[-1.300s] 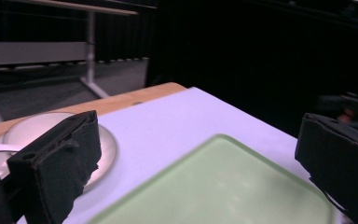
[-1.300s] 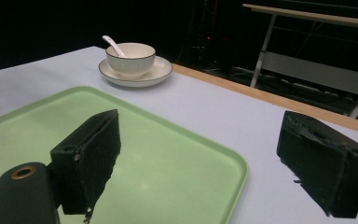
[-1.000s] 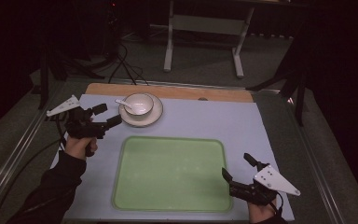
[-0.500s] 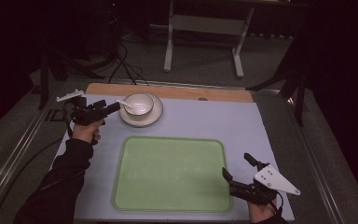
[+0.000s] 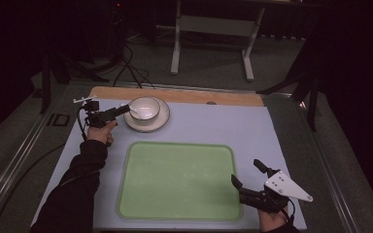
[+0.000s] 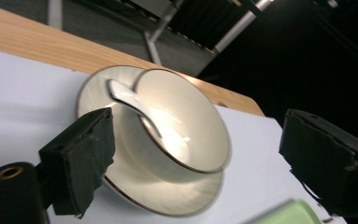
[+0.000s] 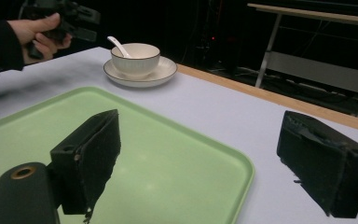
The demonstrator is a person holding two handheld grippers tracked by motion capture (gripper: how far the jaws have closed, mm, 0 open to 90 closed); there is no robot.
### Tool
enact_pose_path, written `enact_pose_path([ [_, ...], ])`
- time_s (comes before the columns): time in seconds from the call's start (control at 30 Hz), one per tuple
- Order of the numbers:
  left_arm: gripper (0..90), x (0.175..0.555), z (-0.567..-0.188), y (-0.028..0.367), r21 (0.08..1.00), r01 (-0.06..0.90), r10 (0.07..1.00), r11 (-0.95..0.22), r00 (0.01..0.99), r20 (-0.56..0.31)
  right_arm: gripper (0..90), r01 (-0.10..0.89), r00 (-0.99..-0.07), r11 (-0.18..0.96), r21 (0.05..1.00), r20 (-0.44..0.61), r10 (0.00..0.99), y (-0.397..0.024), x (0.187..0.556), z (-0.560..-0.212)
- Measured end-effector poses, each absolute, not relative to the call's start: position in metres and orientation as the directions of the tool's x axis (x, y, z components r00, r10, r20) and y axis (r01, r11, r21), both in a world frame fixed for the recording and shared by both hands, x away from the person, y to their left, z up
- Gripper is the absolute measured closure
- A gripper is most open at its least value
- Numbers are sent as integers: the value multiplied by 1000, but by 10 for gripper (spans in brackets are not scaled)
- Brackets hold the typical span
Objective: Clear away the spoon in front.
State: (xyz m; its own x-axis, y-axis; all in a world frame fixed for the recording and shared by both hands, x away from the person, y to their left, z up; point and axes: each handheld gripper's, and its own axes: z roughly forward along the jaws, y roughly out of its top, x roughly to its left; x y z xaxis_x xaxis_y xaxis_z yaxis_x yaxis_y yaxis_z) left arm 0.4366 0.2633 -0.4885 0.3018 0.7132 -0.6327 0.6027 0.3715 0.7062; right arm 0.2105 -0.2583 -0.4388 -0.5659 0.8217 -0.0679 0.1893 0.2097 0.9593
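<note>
So the setup, biggest stuff first: a table (image 5: pixel 272 131) with a pale blue mat, and a big green tray (image 5: pixel 179 179) sitting empty in the middle near the person's side. Up at the far left of the mat there's a white saucer (image 5: pixel 161 122) with a gold-rimmed bowl (image 5: pixel 144 108) on it, and a white spoon (image 5: pixel 127 108) resting inside the bowl, handle poking out over the rim toward the left.

What's changed: a second ago the left gripper (image 5: pixel 125 108) was hanging back off to the left of the dishes. Now it has come forward and down, so its tips are right at the bowl's left edge, about where the spoon handle sticks out. Its jaws have just been closing a bit too. In the left gripper view the bowl (image 6: pixel 177 126) and spoon (image 6: pixel 135 109) sit right between the two black pads, but the pads (image 6: pixel 81 158) aren't touching anything yet, so it's spread wide and holding nothing. My guess is it's lining up a grab on the bowl or the spoon, probably to move them onto the tray, and I can't tell which one it's after.

The right gripper (image 5: pixel 245 178) is parked at the tray's near right corner. Jaws spread apart, nothing in them, just hovering over the tray edge (image 7: pixel 233 163).
</note>
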Motion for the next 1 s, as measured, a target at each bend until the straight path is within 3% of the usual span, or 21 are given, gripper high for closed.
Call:
enact_pose_path([
  [0.33, 340, 456, -502, 261, 678, 603, 734, 421, 213, -645, 132, 195, -568, 203, 960, -59, 821, -259, 211, -439],
  [1.0, 586, 475, -523, 265, 603, 615, 677, 509, 146, -721, 133, 205, -573, 209, 956, -55, 818, -259, 213, -441],
])
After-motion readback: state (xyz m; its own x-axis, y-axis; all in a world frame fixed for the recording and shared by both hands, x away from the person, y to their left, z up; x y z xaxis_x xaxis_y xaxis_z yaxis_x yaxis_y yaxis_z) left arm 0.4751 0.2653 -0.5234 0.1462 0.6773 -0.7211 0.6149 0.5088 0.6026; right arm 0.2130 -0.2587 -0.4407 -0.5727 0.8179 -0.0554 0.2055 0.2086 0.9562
